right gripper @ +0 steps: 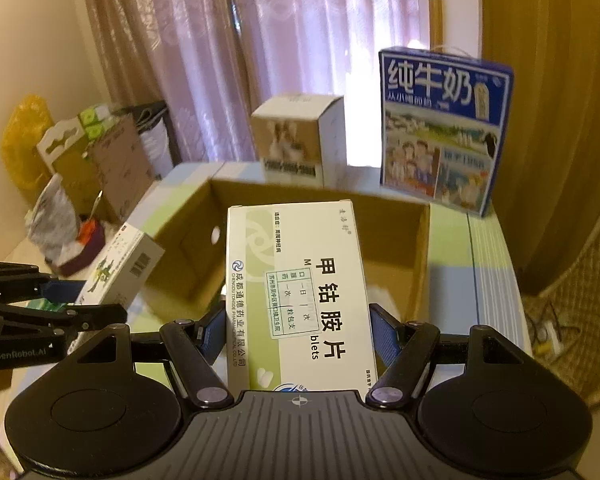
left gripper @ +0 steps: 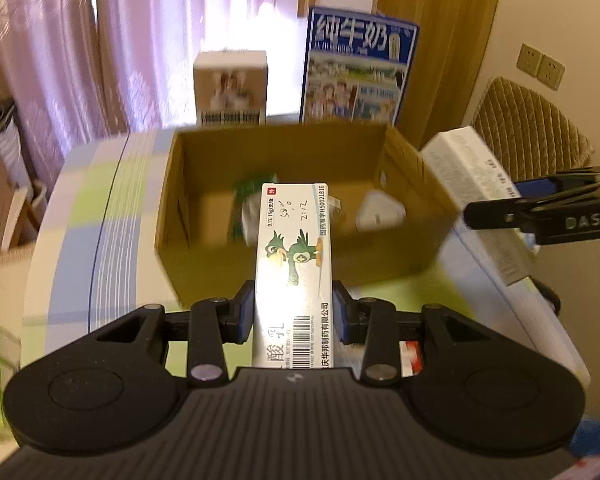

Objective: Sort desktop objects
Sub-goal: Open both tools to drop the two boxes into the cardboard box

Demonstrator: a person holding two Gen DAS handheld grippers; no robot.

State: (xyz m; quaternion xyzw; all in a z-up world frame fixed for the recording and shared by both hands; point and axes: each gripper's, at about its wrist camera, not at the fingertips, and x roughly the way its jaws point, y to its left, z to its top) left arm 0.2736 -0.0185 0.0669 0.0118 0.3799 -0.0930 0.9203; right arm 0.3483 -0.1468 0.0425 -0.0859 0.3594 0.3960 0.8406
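We hold one medicine carton in each gripper, both aimed at the open cardboard box (left gripper: 284,160) that fills the middle of each frame. Our left gripper (left gripper: 294,314) is clamped on a narrow ointment box (left gripper: 294,248) printed with a green bird, its free end reaching over the near wall of the cardboard box at frame centre. Our right gripper (right gripper: 296,336) is closed across a wider white tablet box (right gripper: 300,288), which likewise juts over the near rim. In the left wrist view a white item (left gripper: 380,212) and something green (left gripper: 252,192) already lie on the box floor, too blurred to name. Behind, in the upper half, stand a blue milk carton (right gripper: 440,128) and a small photo-printed box (right gripper: 300,140) on the checked tablecloth (left gripper: 84,200). The two grippers sit close, side by side, so we risk knocking them together over the opening. Letting go too early could land a carton on the near wall and tip it back onto the table.
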